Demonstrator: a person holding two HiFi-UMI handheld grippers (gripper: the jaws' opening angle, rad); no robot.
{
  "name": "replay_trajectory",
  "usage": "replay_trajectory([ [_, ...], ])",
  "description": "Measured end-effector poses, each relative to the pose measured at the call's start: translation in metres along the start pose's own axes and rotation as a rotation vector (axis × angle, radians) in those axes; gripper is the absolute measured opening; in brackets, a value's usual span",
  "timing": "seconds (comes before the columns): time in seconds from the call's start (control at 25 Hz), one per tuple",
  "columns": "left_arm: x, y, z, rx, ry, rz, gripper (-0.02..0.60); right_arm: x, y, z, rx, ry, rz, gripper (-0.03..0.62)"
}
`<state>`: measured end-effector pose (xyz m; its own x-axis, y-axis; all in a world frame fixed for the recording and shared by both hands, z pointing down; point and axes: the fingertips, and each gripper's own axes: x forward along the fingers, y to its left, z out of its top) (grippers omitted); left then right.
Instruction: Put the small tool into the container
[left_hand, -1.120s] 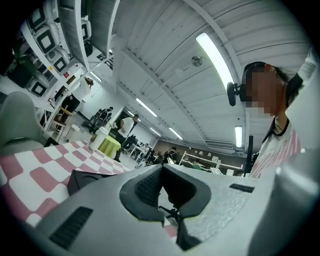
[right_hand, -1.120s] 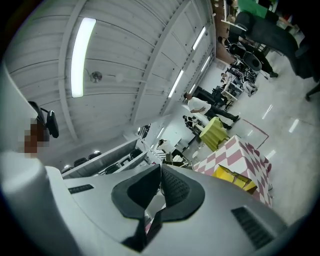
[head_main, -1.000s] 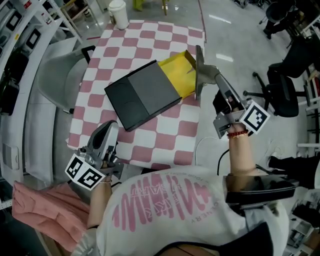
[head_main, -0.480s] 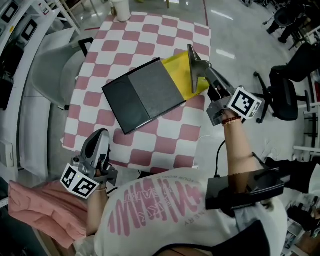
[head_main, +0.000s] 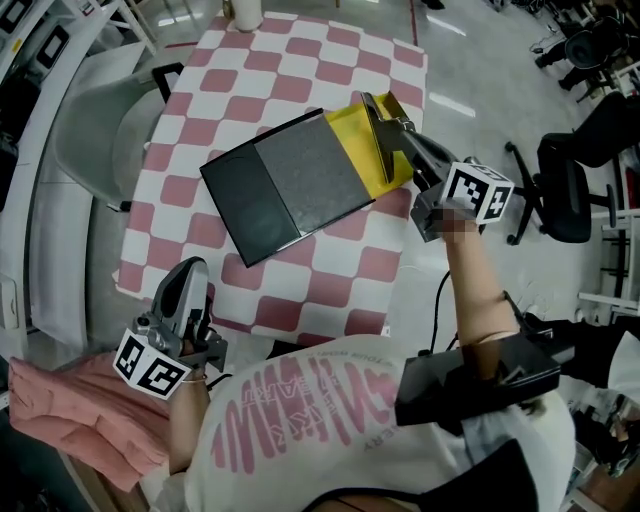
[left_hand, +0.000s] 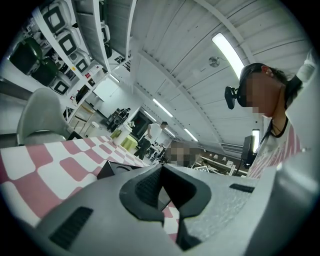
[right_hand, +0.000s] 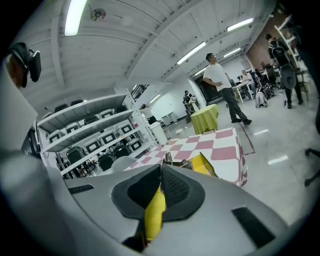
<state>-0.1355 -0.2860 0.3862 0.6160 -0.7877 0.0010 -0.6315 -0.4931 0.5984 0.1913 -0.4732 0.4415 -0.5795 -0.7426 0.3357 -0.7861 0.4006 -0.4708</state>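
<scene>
The right claw (head_main: 372, 104), pinching a small yellow tool (right_hand: 154, 210), hangs over the flat black box's open yellow tray (head_main: 352, 150), seemingly for the drop; the left claw (left_hand: 162, 172) idles closed and empty.

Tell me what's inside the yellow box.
Only bare yellow floor shows at the open end of the box, under the right gripper, shut on a yellow tool. The dark lid hides the rest.

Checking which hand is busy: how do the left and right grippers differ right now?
The right gripper grips a yellow tool; the left gripper holds nothing. The right is at the yellow container; the left is by the near edge of the table. Both have their jaws closed.
</scene>
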Motion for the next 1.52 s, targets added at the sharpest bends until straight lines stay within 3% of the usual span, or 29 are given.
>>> replay_trajectory([
  [0.56, -0.010, 0.010, -0.003, -0.006, -0.009, 0.029, 0.008, 0.016, -0.001, -0.022, -0.182, 0.186, -0.029, 0.011],
  [1.12, -0.029, 0.020, -0.007, -0.028, -0.031, 0.060, 0.008, 0.037, -0.002, -0.042, -0.255, 0.342, -0.063, 0.012],
  [1.52, -0.037, 0.020, -0.009, -0.041, -0.047, 0.061, 0.008, 0.042, -0.005, -0.044, -0.249, 0.366, -0.088, 0.012],
])
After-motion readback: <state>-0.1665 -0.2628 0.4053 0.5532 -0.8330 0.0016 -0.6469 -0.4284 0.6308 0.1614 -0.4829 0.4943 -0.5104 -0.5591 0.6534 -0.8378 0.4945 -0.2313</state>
